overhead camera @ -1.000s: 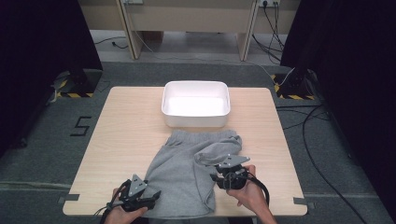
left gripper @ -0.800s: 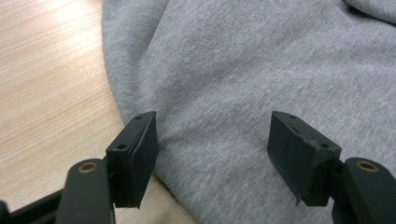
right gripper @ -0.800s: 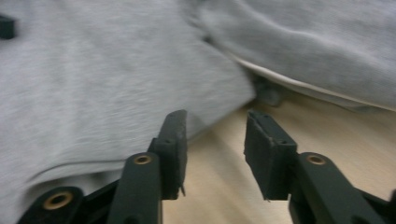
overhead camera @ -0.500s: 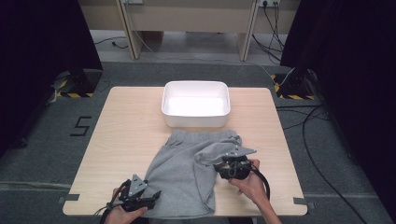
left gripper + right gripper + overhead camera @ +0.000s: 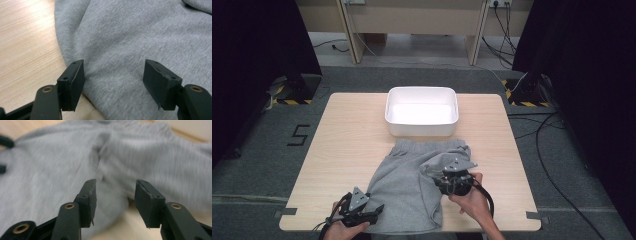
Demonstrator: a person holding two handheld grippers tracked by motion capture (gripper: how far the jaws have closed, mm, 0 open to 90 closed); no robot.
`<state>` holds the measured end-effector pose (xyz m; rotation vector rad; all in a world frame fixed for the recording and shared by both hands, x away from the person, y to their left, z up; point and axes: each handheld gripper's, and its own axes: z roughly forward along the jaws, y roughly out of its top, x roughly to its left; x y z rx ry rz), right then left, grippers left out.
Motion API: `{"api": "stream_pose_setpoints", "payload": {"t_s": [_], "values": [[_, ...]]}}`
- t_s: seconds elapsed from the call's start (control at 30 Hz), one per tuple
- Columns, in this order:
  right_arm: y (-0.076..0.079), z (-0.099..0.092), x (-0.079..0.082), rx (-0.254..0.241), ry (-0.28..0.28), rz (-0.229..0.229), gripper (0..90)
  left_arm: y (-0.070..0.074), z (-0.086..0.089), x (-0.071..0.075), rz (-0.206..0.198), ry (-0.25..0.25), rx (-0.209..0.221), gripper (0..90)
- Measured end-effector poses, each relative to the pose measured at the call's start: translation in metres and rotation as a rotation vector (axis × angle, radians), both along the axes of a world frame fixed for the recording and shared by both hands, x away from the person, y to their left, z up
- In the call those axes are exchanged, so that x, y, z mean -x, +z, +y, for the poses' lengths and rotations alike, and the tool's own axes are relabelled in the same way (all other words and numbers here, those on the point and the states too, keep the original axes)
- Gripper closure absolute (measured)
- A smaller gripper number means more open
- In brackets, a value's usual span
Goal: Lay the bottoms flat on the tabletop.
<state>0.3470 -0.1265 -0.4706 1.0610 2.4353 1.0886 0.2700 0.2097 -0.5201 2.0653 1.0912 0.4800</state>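
Grey shorts (image 5: 404, 182) lie spread on the wooden table (image 5: 347, 135), with the right leg folded back over itself (image 5: 447, 162). My left gripper (image 5: 374, 210) rests at the shorts' near-left hem. In the left gripper view it (image 5: 113, 80) stands open, its jaws straddling the cloth's edge (image 5: 130, 37) without pressing it. My right gripper (image 5: 444, 175) sits at the folded leg. Its jaws (image 5: 115, 197) have just been closing a little but stay apart. A blurred fold of grey cloth (image 5: 62, 165) lies just past their tips, not pinched.
A white rectangular bin (image 5: 422, 129) stands at the back middle of the table, just beyond the shorts' waistband. Bare wood (image 5: 502, 150) runs along both sides of the shorts. The table's front edge is right by both hands.
The right hand and gripper have edged slightly forward and left onto the folded leg. The left gripper has stayed put, and the shorts lie much as before.
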Motion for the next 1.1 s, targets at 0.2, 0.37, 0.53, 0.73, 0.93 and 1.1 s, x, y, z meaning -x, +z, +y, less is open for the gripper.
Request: {"api": "stream_pose_setpoints", "payload": {"t_s": [0.2,0.37,0.53,0.73,0.93,1.1], "values": [[-0.014,-0.019,0.024,-0.024,-0.001,0.066,55.0,0.0,-0.001,-0.001,0.002,0.005,-0.003,32.4],[-0.022,-0.012,0.009,-0.089,-0.014,0.092,47.8,0.0,-0.001,0.0,0.0,0.005,0.001,32.5],[-0.025,-0.002,-0.014,-0.13,-0.007,0.153,42.7,0.0,0.0,-0.001,0.001,0.002,-0.001,32.5],[-0.029,0.006,-0.019,-0.076,0.009,0.13,71.2,0.0,0.0,0.0,-0.001,0.003,0.002,32.6],[-0.003,-0.018,0.001,-0.05,0.02,0.008,84.0,0.0,0.0,0.0,0.001,0.008,0.002,32.6],[0.022,-0.076,0.028,-0.004,-0.095,-0.086,84.1,0.001,-0.001,0.0,0.007,0.014,-0.003,32.6]]}}
